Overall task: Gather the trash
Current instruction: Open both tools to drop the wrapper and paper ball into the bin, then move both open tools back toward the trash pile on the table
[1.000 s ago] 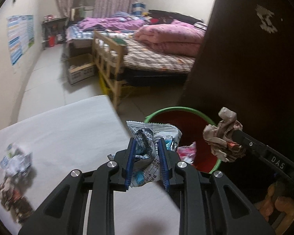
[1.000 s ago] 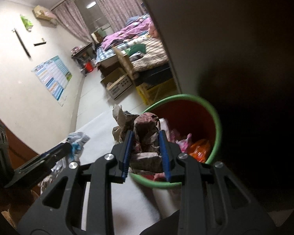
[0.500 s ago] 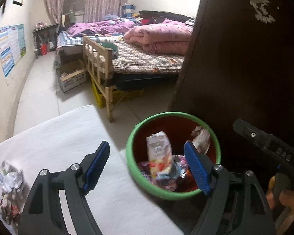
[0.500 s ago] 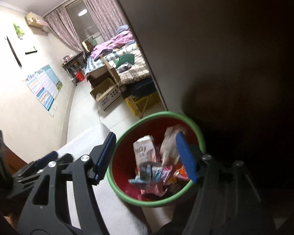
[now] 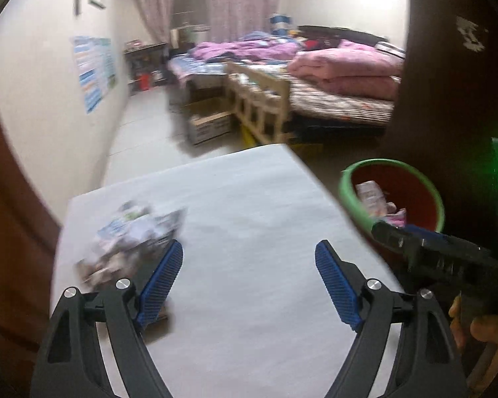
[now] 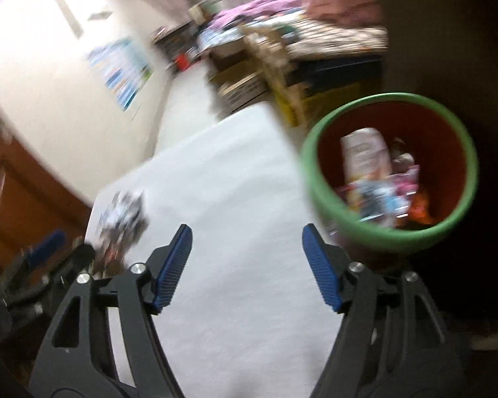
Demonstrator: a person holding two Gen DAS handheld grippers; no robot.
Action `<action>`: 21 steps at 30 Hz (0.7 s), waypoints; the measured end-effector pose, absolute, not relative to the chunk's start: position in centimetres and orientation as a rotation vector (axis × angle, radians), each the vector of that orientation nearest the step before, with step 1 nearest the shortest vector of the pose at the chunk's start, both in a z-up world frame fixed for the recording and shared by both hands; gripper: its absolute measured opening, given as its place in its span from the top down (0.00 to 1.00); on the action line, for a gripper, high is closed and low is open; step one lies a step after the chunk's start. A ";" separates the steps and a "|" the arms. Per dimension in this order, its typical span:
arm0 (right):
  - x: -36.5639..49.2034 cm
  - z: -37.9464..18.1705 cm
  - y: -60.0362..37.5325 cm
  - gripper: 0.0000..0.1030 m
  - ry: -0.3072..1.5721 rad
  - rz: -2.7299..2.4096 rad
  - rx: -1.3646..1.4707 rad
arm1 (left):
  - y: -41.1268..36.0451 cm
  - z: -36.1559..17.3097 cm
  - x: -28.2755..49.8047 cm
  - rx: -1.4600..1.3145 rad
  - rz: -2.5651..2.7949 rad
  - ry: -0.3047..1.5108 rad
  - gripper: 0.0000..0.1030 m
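My left tool [image 5: 249,280] is empty, its jaws parting wider with only bare white worktop [image 5: 249,205] between them; my right tool [image 6: 247,265] is the same, jaws spreading and nothing in them; I judge both stand apart like this ready for the next pickup. The remaining trash, a blurred heap of crumpled wrappers [image 5: 132,238], lies near the worktop's far left corner, just ahead of my left tool's left finger. The red bin with the green rim [image 6: 381,237] stands off the worktop's right edge, low enough to drop into, and already holds a carton and several wrappers; the heap stays well apart from it.
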State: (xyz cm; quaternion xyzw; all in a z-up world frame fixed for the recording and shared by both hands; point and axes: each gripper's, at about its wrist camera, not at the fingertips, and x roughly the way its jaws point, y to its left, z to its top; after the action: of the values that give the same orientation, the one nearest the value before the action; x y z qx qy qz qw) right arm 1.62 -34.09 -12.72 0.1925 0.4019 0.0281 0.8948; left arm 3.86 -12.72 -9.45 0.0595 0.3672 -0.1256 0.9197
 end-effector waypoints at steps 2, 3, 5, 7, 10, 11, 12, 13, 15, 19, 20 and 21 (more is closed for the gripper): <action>1.6 -13.1 -31.7 0.33 0.852 0.102 0.344 | -10.2 -9.5 3.3 0.113 -0.207 0.753 0.24; 1.6 -13.3 -30.6 0.33 0.861 0.117 0.322 | -8.3 -9.6 2.6 0.102 -0.175 0.750 0.24; 1.4 -13.5 -29.4 0.33 0.868 0.130 0.306 | -5.4 -9.8 1.7 0.070 -0.123 0.748 0.24; 1.2 -13.5 -28.8 0.33 0.868 0.128 0.286 | -2.6 -10.6 1.1 0.027 -0.070 0.762 0.24; 1.2 -13.1 -28.7 0.33 0.865 0.112 0.278 | 0.3 -11.6 1.6 -0.004 -0.007 0.807 0.24; 1.1 -12.8 -28.8 0.31 0.857 0.106 0.280 | 1.0 -11.6 1.5 -0.007 0.006 0.805 0.24; 0.9 -12.6 -28.9 0.31 0.852 0.101 0.280 | 1.8 -11.7 1.5 -0.002 0.026 0.802 0.24; 0.9 -12.6 -29.2 0.30 0.848 0.098 0.281 | 2.3 -11.8 1.6 0.002 0.040 0.802 0.24; 0.8 -12.5 -29.4 0.30 0.844 0.096 0.279 | 3.5 -12.2 1.8 -0.011 0.070 0.808 0.24; 0.8 -13.0 -29.6 0.29 0.855 0.092 0.282 | 4.8 -13.0 2.0 -0.048 0.094 0.828 0.24; 0.8 -13.1 -29.7 0.29 0.857 0.091 0.283 | 4.8 -13.1 2.1 -0.043 0.094 0.830 0.24; 0.9 -13.2 -29.7 0.29 0.860 0.090 0.284 | 4.6 -13.3 2.3 -0.034 0.092 0.832 0.24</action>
State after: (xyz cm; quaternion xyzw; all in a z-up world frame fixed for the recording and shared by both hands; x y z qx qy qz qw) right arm 0.87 -29.71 -13.18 0.1371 0.4154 0.0437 0.8982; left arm 2.31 4.59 -13.27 -0.0167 0.4042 0.0449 0.9134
